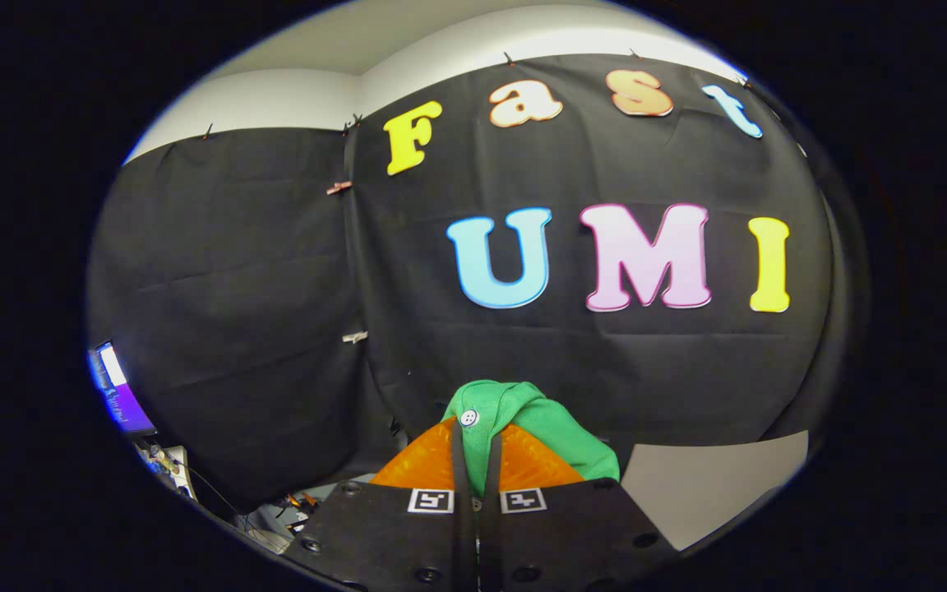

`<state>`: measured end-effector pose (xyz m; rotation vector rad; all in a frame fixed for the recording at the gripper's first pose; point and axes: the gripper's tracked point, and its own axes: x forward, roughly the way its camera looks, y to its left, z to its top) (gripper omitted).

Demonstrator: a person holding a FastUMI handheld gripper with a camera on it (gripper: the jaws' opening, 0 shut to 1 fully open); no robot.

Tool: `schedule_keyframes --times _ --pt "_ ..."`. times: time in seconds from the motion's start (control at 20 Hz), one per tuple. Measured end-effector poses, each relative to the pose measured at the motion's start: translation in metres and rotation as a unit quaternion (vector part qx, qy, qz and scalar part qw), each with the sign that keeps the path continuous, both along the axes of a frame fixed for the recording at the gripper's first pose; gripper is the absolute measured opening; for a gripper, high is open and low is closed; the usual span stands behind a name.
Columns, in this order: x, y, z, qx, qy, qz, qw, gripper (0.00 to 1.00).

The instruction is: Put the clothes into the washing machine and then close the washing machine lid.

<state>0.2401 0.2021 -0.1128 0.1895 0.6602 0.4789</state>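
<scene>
A green garment (552, 432) with a white button (468, 418) hangs over the tips of my gripper (476, 452), held up in the air in front of the black cloth wall. The two fingers stand almost together, and a thin strip of the green cloth runs down the narrow gap between them. Most of the garment bunches on top of the right finger and beyond it. The rest of the cloth is hidden behind the fingers.
A lit monitor (116, 395) stands far off to the left, with cables and small clutter (276, 518) below it. A pale flat surface (712, 485) lies to the right of the fingers. The black cloth wall (260, 312) closes off the space ahead.
</scene>
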Motion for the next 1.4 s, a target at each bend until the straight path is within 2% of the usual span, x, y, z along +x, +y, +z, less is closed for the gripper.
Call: schedule_keyframes --times 0.4,0.85,1.05,1.1,1.35,1.4 --pt "0.005 0.064 -0.124 -0.022 0.077 0.081 0.993 0.06" --pt "-0.001 0.069 -0.269 -0.052 0.193 0.107 0.974 0.06" --pt "-0.008 0.066 -0.306 -0.075 0.213 0.122 0.966 0.07" --pt "-0.010 0.066 -0.309 -0.078 0.218 0.129 0.964 0.09" --pt "-0.009 0.062 -0.311 -0.069 0.222 0.125 0.964 1.00" --pt "-0.008 0.063 -0.310 -0.066 0.223 0.123 0.965 0.99"
